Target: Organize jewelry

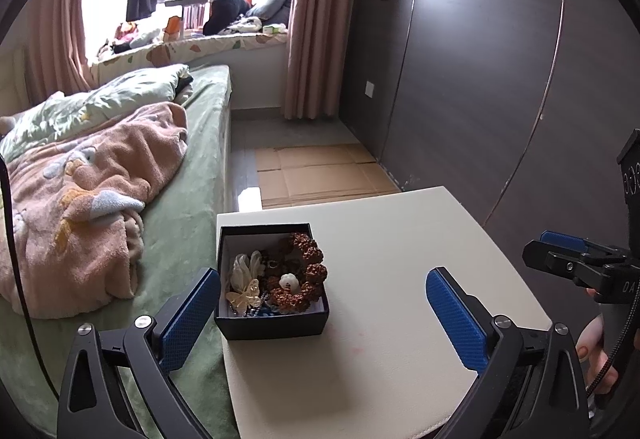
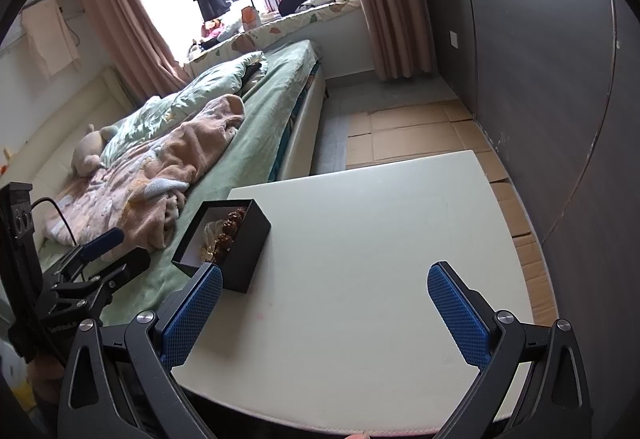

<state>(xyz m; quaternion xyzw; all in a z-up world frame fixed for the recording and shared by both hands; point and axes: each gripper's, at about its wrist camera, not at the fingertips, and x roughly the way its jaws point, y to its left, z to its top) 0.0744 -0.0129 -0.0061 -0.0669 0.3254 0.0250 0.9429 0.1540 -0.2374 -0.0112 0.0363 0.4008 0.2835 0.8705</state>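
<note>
bedroom with a white table [image 1: 400,259] standing beside a green bed [image 1: 192,199]; nearest to the cameras, both tools hang over the table. left gripper [image 1: 323,319] has its blue pads spread wide and holds nothing, and right gripper [image 2: 325,313] is spread wide too and empty.

just beyond the left gripper, at about 11 o'clock on the table near the bed-side edge, stands a small black jewelry box [image 1: 272,319], open, no lid visible. inside lies a brown beaded bracelet [image 1: 306,271] with big rough beads, curled in a ring and rising above the rim. beside it are a pale butterfly piece [image 1: 243,297], a cream flower ornament [image 1: 246,267] and a small white ornament [image 1: 289,282].

i judge the bracelet light, flexible and rather grippy; pinching across one bead at the raised arc should be easiest. butterfly looks thin and fragile, so a gentle squeeze on its body. farther back, cardboard sheets [image 1: 320,175] cover the floor, then curtains and window.
</note>
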